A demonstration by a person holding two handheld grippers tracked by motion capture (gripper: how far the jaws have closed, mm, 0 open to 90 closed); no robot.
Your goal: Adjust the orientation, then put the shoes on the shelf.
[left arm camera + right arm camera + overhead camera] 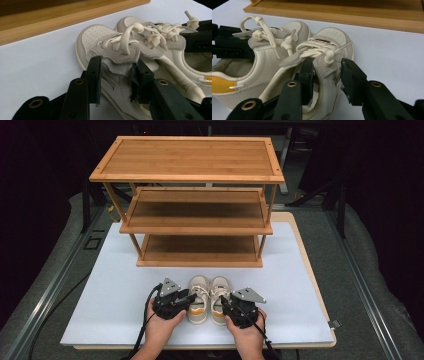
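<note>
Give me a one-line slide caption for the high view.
Two hand-held grippers, left and right, flank a pair of cream sneakers before a three-tier bamboo rack.

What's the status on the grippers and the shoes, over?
Left gripper astride the left shoe, jaws part open. Right gripper likewise on the right shoe. Both shoes on the mat. Shelf rack ahead, nothing between.

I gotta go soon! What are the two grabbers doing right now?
Left gripper: jaws straddle the left shoe's side wall; firm grip cannot be told.
Right gripper: jaws straddle the right shoe's side wall; same doubt.
</note>
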